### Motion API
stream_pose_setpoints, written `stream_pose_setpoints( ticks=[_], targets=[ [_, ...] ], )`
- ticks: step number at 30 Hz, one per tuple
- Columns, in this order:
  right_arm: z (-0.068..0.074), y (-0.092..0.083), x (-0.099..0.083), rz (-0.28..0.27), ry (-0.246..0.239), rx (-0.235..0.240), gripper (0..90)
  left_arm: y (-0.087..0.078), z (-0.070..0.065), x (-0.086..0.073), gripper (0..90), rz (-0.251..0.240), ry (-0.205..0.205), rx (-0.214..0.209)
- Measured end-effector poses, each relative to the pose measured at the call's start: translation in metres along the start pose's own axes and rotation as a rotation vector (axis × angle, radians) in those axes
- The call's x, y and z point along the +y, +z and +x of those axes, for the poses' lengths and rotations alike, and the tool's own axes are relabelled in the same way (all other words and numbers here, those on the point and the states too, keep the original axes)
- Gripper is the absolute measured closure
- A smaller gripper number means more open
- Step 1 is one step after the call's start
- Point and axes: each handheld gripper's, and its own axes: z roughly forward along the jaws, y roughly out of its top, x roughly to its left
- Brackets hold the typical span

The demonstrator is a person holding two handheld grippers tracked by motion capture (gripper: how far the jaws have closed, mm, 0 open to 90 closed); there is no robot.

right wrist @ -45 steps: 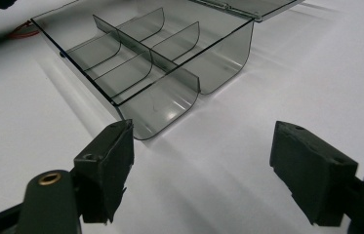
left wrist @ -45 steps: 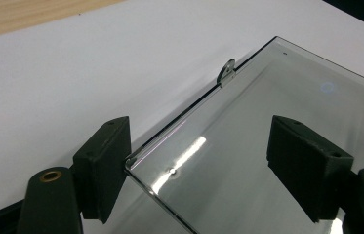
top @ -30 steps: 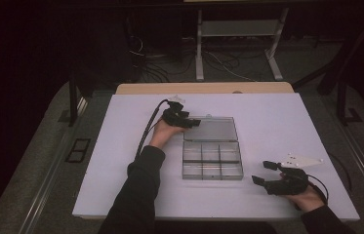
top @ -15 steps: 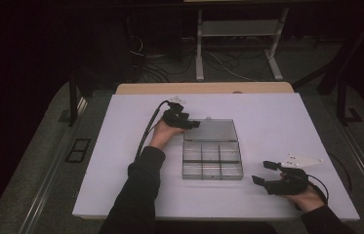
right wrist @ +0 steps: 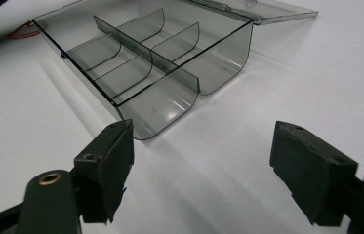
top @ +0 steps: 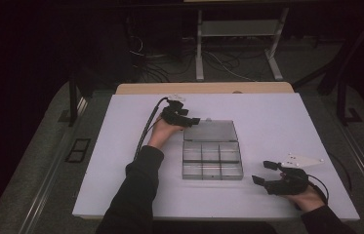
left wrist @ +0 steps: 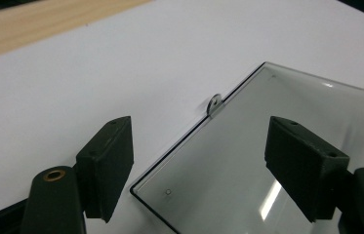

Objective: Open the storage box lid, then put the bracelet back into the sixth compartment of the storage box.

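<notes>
A clear grey plastic compartment box (top: 212, 160) lies open in the middle of the white table, its lid (top: 210, 130) folded back flat on the far side. My left gripper (top: 194, 121) hovers at the lid's far left corner. In the left gripper view its jaws stand open on either side of that lid (left wrist: 267, 165) corner, close to the small latch tab (left wrist: 213, 104), with no pad touching it. My right gripper (top: 261, 172) rests near the table's front right, open with nothing between its jaws, and points toward the box (right wrist: 155, 63), whose compartments look empty.
The white table top (top: 121, 161) has free room left and right of the box. A wooden strip (top: 204, 88) runs along its far edge. Beyond it are a metal stand (top: 238, 44) and floor cables. A thin red loop (right wrist: 21, 31) lies past the box.
</notes>
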Motion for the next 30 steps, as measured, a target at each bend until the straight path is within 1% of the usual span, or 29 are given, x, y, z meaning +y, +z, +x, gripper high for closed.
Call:
stream_pose_setpoints(
  ticks=[4, 7, 9, 13, 19, 23, 28, 30],
  targets=[
    [-0.001, 0.000, 0.000, 0.000, -0.001, -0.003, 23.7, -0.011, -0.005, 0.006, 25.6, -0.007, 0.026, -0.003],
    [-0.001, 0.000, 0.000, 0.001, 0.000, -0.004, 23.7, -0.018, -0.009, 0.009, 25.6, -0.019, 0.031, -0.002],
    [-0.001, 0.000, 0.000, 0.000, -0.003, -0.003, 23.7, -0.024, -0.011, 0.011, 25.6, -0.015, 0.052, -0.001],
    [0.000, 0.000, 0.000, 0.001, -0.001, -0.002, 23.7, -0.033, -0.017, 0.011, 25.6, -0.039, 0.047, -0.007],
    [0.000, 0.001, 0.001, -0.001, -0.003, 0.001, 23.7, -0.046, -0.027, 0.011, 25.1, -0.049, 0.059, -0.009],
    [0.000, 0.002, 0.001, 0.000, -0.001, 0.001, 23.7, -0.055, -0.034, 0.009, 23.9, -0.065, 0.058, -0.018],
    [0.000, 0.002, 0.001, 0.003, 0.001, 0.004, 23.7, -0.065, -0.043, 0.006, 20.6, -0.058, 0.080, -0.011],
    [0.000, 0.002, 0.002, -0.001, -0.003, 0.005, 23.7, -0.069, -0.047, 0.004, 19.4, -0.064, 0.085, -0.011]
  ],
)
